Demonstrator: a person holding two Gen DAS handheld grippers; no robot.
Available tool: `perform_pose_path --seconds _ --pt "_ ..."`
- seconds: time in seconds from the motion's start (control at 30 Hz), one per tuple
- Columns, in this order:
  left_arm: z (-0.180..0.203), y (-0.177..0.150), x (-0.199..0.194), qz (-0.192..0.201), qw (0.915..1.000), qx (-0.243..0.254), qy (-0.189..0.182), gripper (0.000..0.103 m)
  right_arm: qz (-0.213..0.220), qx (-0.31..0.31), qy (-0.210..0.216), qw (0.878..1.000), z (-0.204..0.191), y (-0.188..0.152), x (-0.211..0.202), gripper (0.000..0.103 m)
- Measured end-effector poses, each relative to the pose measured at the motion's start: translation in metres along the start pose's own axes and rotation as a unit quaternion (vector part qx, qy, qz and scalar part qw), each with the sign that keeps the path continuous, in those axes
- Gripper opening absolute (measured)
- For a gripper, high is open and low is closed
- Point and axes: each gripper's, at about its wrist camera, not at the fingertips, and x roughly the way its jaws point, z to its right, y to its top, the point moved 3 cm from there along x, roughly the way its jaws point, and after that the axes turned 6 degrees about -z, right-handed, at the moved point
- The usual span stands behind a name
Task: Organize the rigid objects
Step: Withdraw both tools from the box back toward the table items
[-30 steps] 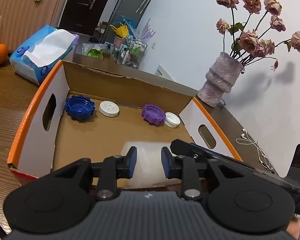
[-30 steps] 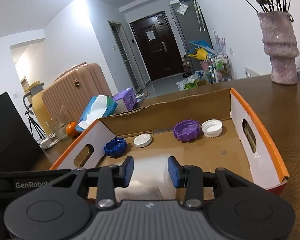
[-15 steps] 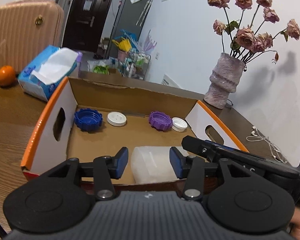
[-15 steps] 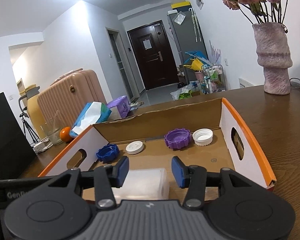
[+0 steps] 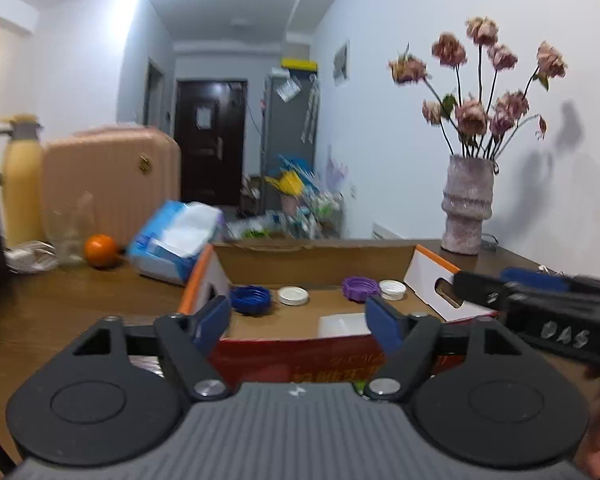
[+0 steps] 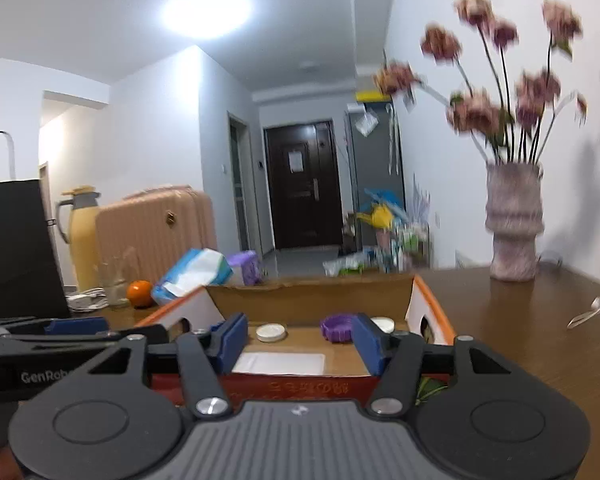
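Translucent white container lies flat in box; both grippers' fingers — just opening — hold nothing.

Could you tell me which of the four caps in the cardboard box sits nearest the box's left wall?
The blue cap: it lies right beside the left wall, with the flat white cap, purple cap and ribbed white cap following rightward.

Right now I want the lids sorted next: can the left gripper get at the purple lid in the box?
Probably yes: left gripper is open and empty, purple lid lies uncovered, box open-topped.

Open box top; caps along far wall.
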Motion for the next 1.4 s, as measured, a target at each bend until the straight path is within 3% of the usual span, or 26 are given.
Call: perform_pose_path --seconds 0.2,0.4,0.47,0.6,0.77,0.97,1.4 --pt "-0.006 -0.011 -0.072 0.034 0.9994 -0.002 0.011 0.089 0.020 -0.040 -0.001 0.999 -0.020 -0.003 -0.066 0.064" --pt "-0.014 -0.034 -0.140 0.057 0.9982 -0.008 0.015 0.098 0.006 -0.046 0.001 0.999 -0.033 -0.028 -0.119 0.069" --pt "-0.018 -0.045 -0.156 0.051 0.9985 -0.009 0.019 0.099 -0.001 -0.036 -0.006 0.999 -0.033 -0.040 -0.135 0.074" --pt "-0.017 -0.069 -0.175 0.020 0.9998 0.008 0.005 0.100 -0.030 -0.003 -0.011 0.999 -0.033 -0.065 -0.161 0.075" --pt "-0.015 -0.081 -0.180 -0.004 0.9999 0.014 -0.004 0.101 -0.035 -0.026 -0.031 0.999 -0.041 -0.078 -0.179 0.075" --pt "-0.007 -0.077 -0.182 0.006 0.9997 0.025 0.000 0.102 -0.021 -0.018 -0.043 0.999 -0.032 -0.071 -0.186 0.075" --pt "0.000 -0.079 -0.144 -0.028 0.9991 0.032 -0.003 0.103 -0.046 0.023 -0.063 0.997 0.000 -0.089 -0.157 0.075"
